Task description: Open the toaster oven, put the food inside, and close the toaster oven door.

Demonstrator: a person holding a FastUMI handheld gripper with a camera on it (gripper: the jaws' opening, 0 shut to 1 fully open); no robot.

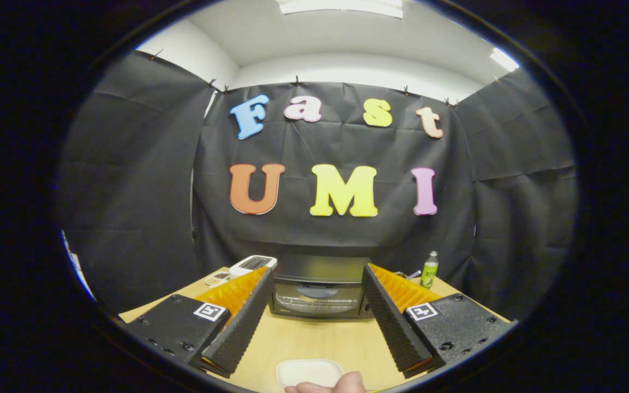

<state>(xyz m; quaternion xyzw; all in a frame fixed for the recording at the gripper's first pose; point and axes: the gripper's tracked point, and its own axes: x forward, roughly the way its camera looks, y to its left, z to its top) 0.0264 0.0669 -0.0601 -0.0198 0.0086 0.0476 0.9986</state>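
Gripper (317,322) fingers are spread wide apart and hold nothing. Straight past them, the toaster oven (319,288) sits at the back of the wooden table (320,341), its door shut. A white dish (309,372) lies well in front of the toaster oven, low between the fingers, with a person's fingertips (328,386) touching its near edge. A green bottle (429,270) stands right of the toaster oven, and a white gadget (253,265) lies left of it.

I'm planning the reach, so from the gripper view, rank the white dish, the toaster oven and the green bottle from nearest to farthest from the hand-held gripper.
The hand-held gripper is open, its fingers empty.
1. White dish: on the table between the fingers, low down, touched by a person's fingertips.
2. Toaster oven: straight ahead beyond the fingers, door closed.
3. Green bottle: farthest, standing right of the oven near the booth wall.
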